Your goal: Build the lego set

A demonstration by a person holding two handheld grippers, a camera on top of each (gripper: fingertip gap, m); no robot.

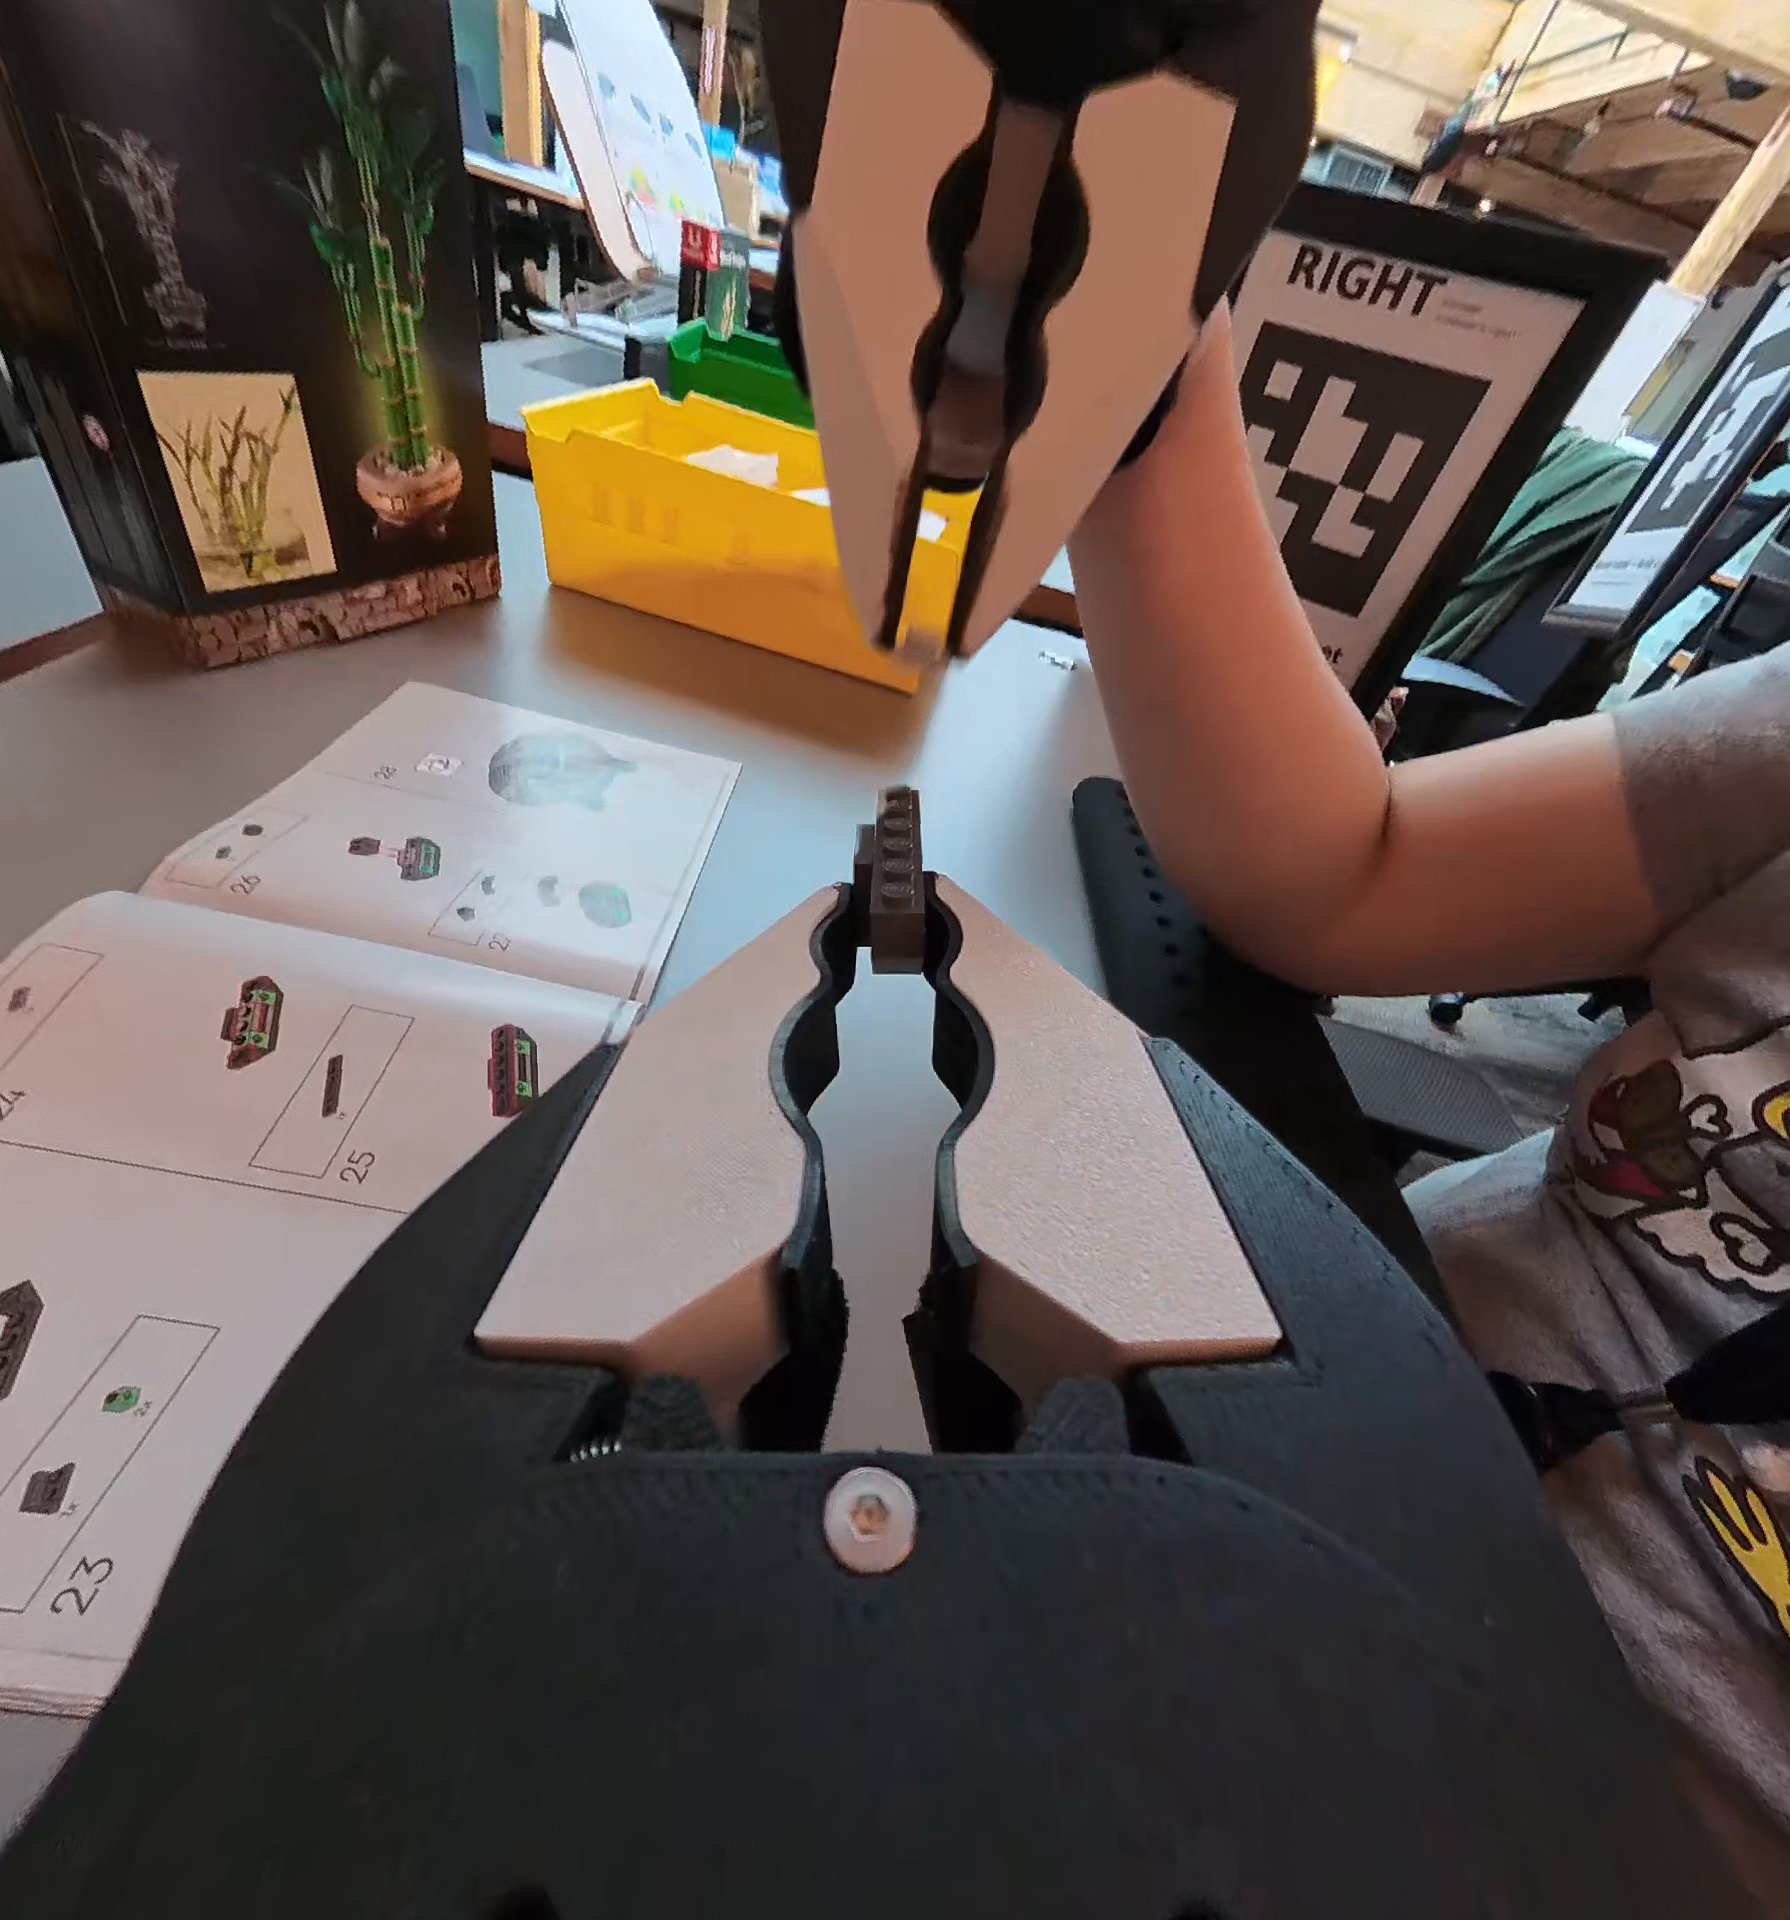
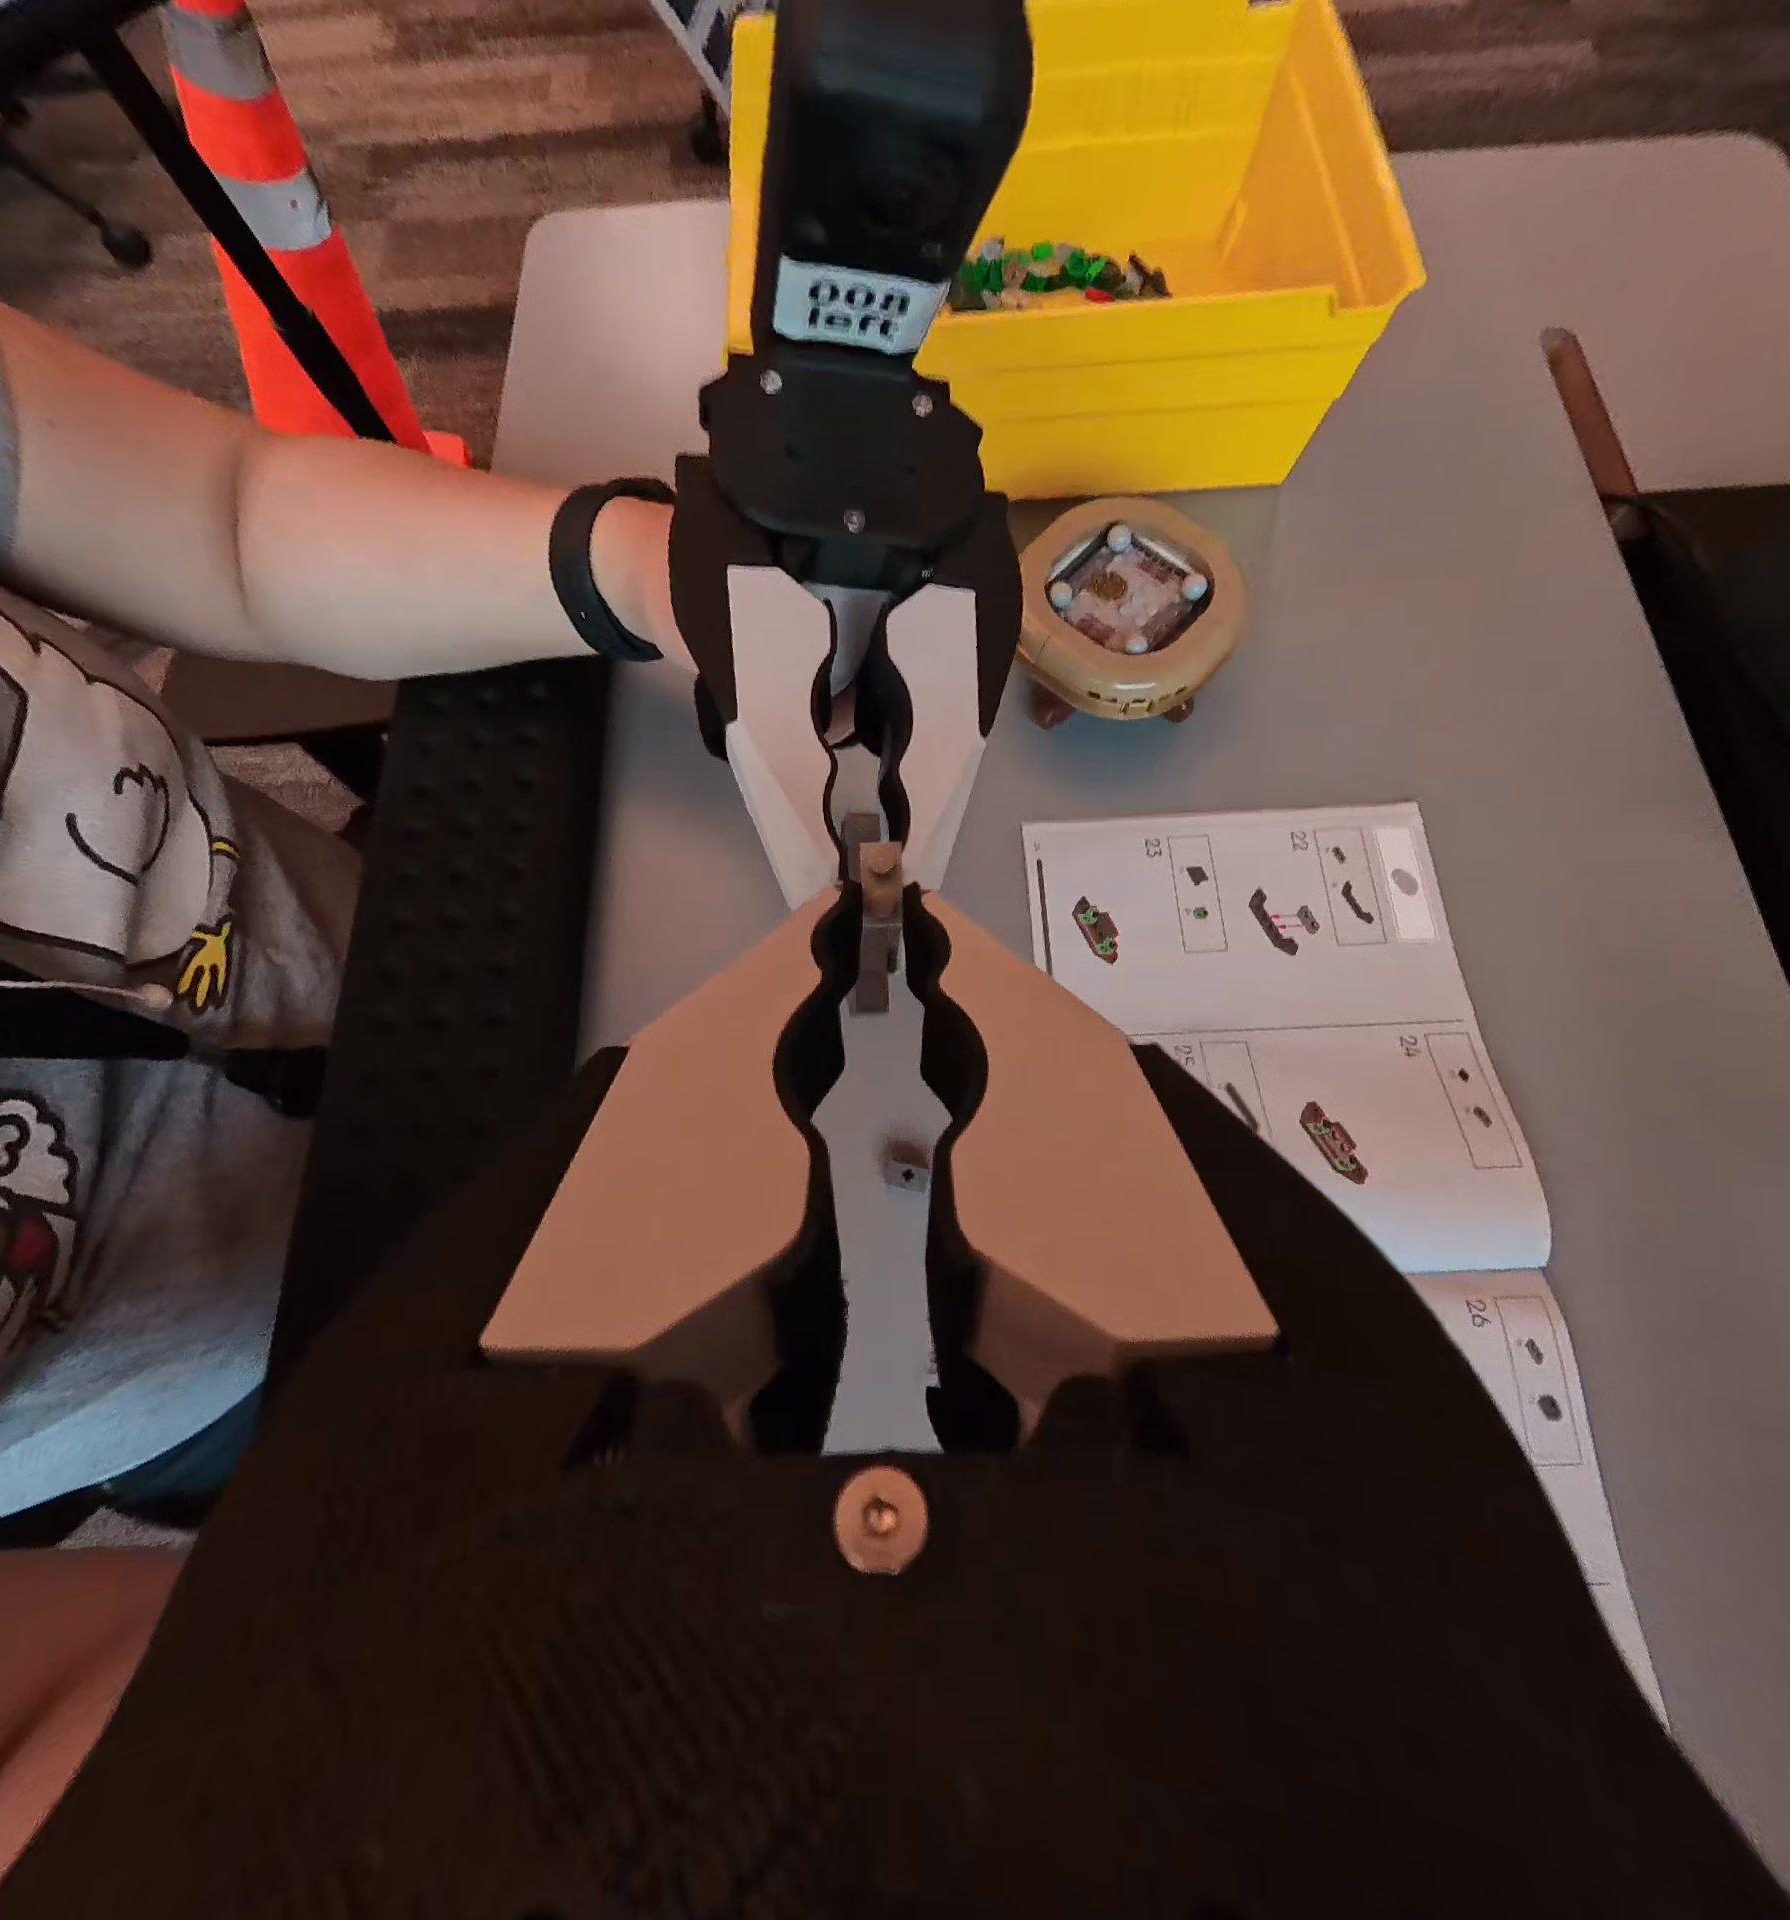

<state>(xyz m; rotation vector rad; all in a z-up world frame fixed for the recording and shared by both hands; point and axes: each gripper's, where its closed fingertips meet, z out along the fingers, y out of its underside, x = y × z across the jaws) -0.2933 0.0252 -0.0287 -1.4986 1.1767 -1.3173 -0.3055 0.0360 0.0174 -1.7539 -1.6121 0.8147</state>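
Lego piece, dark brown, studded (image 1: 896, 883): clamped at the tips of the left gripper (image 1: 896, 914), held above the grey table (image 1: 787, 717).

Left gripper: fingers closed onto the brown piece, which stands up between the tips with its row of studs in plain view. Right gripper (image 2: 878, 899): fingers nearly together, pinching a small tan piece (image 2: 880, 868) at the tips; in the left wrist view it hangs tips-down above the brown piece, apart from it. In the right wrist view the two grippers meet tip to tip; whether the pieces touch cannot be told. Loose small grey piece (image 2: 909, 1172) on the table beneath. Open instruction booklet (image 1: 247, 1039), yellow bin (image 2: 1182, 395) of pieces, tan built pot (image 2: 1130, 613) and set box (image 1: 247, 312) nearby.
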